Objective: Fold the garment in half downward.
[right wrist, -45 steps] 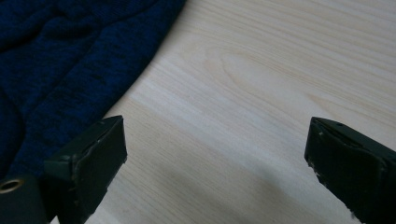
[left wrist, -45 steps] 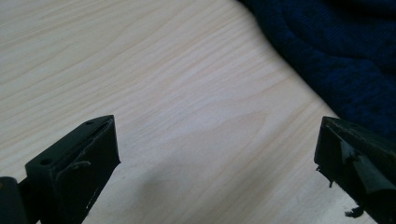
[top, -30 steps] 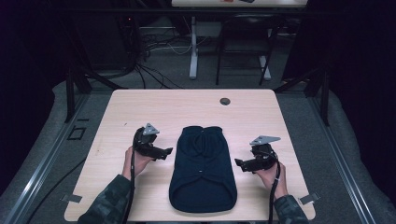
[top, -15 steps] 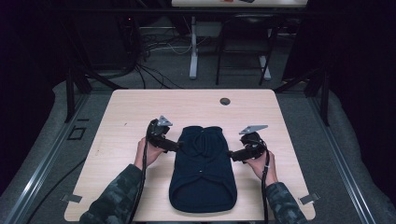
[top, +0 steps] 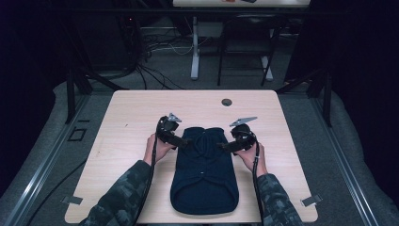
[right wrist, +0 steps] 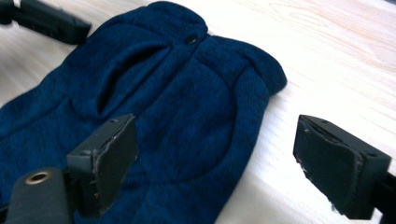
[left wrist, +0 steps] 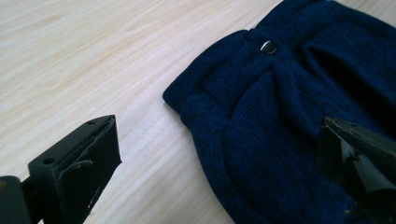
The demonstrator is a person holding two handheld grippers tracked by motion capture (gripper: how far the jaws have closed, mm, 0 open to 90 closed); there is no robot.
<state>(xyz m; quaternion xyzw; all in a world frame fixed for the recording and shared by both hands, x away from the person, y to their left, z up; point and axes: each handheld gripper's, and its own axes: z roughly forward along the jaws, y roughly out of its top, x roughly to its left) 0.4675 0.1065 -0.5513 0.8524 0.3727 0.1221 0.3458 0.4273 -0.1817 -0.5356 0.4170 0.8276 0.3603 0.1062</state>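
A dark blue knitted garment (top: pixel 203 174) lies flat near the table's (top: pixel 131 113) near edge, about midway along it, snap-buttoned end toward the far edge. It looks soft, light and floppy (it would sag if lifted), so the ribbed far corners seem the best holds. The left gripper (top: pixel 181 141) straddles one corner, jaws apart; the right gripper (top: pixel 223 145), jaws apart but just closing, straddles the other.

- A small dark navy knitted garment (top: pixel 204 172) lay flat on the pale wooden table, lengthwise, toward the near edge.
- Its collar end pointed away from the person; the rounded hem lay nearest them.
- A small metal snap (left wrist: pixel 268 46) sat at the ribbed collar.
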